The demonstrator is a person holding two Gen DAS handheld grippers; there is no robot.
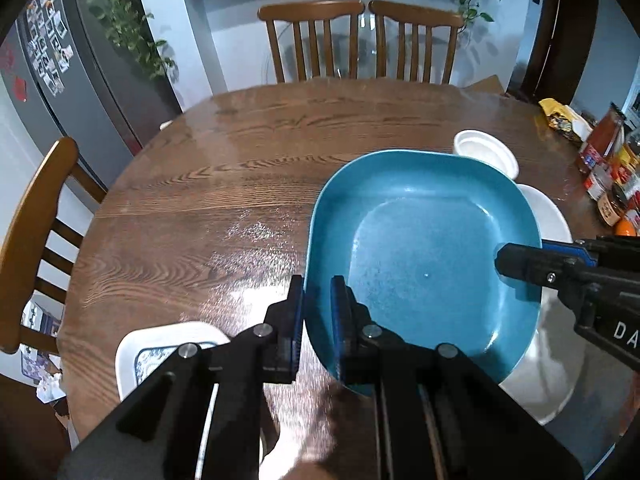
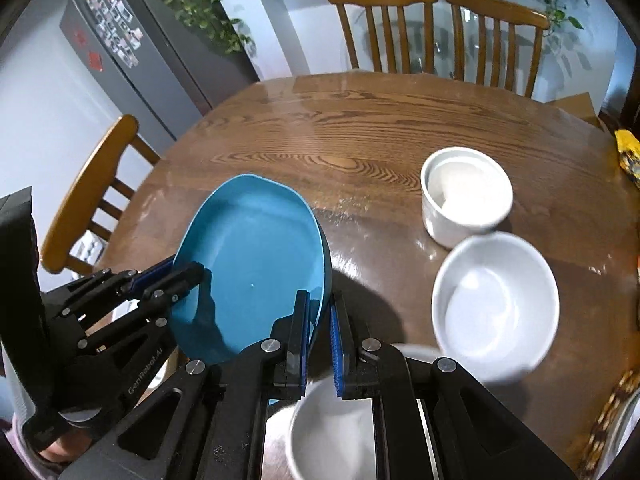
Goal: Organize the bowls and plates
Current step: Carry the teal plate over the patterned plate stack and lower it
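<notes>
A blue square plate [image 1: 424, 264] is held above the wooden table [image 1: 224, 184], tilted. My left gripper [image 1: 317, 312] is shut on its left rim. My right gripper [image 2: 320, 320] is shut on its right rim; it also shows in the left wrist view [image 1: 520, 264]. The plate shows in the right wrist view [image 2: 256, 268], with the left gripper [image 2: 188, 276] on its far edge. A white bowl [image 2: 496, 300] and a smaller white bowl [image 2: 466, 196] stand on the table to the right. Another white bowl [image 2: 332, 432] lies under my right gripper.
A white dish with blue pattern [image 1: 160, 356] lies near the table's front left. Jars and bottles [image 1: 612, 176] stand at the right edge. A yellow packet [image 2: 628, 156] lies far right. Wooden chairs [image 1: 360, 40] stand behind the table and one [image 1: 36, 240] at left.
</notes>
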